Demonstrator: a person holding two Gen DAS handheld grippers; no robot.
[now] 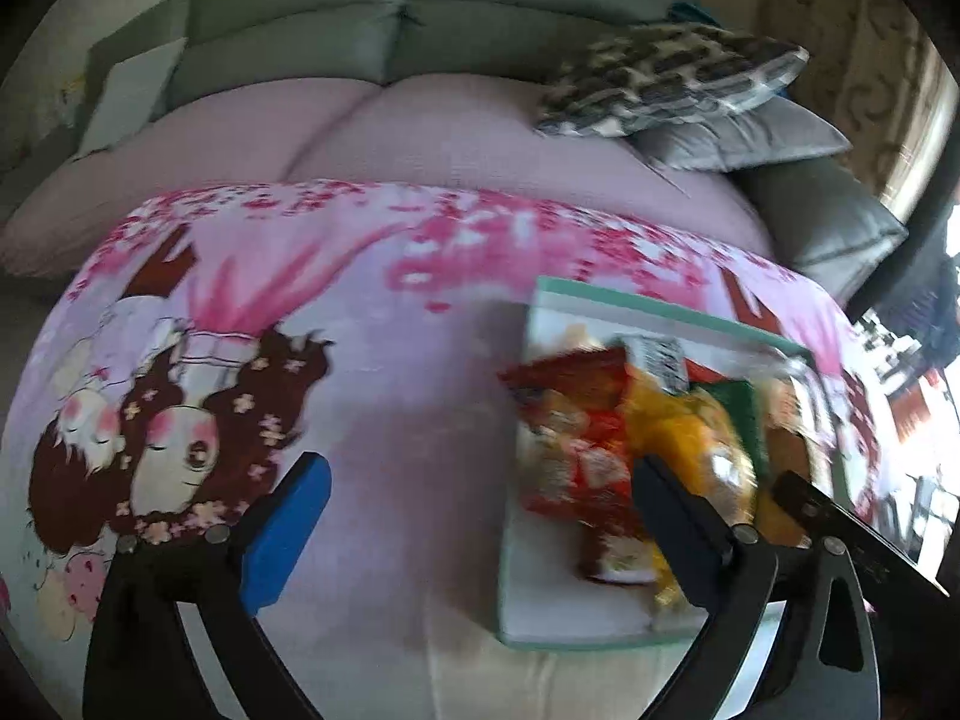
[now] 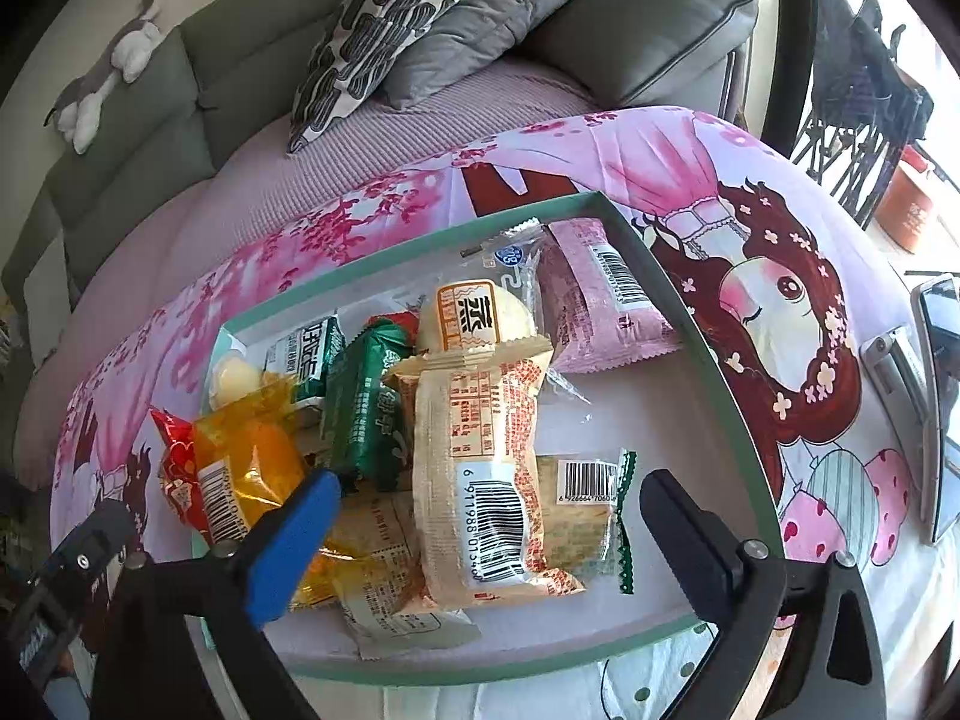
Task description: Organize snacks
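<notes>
Both sets of jaws are spread wide with nothing pinched in either one. No earlier look to compare with, so just what's on screen

Right gripper hangs over a shallow white box with a mint green rim, and its view is the sharp one. Directly between its fingers lies a beige snack pack with red print and a barcode, lying loose, pads not touching it. Just off the blue pad sits an orange-yellow packet with a red wrapper peeking out beyond it. Ahead of the jaws: a green packet, a round steamed cake in clear wrap, and a pink packet in the far corner of the box. A flat cracker pack with a green edge lies under the beige one, toward the black finger.

Left gripper view is smeared with blur. Its gap sits mostly over the bare pink cartoon-print cloth, and the box is off by its black finger, which covers part of the snack pile. Only there can you see the right gripper's tip poking in past that finger.

Behind everything: a grey-green sofa, patterned cushion, grey cushion, and a plush toy on the backrest. A phone on a stand shows only in the right view, way out past the black finger
</notes>
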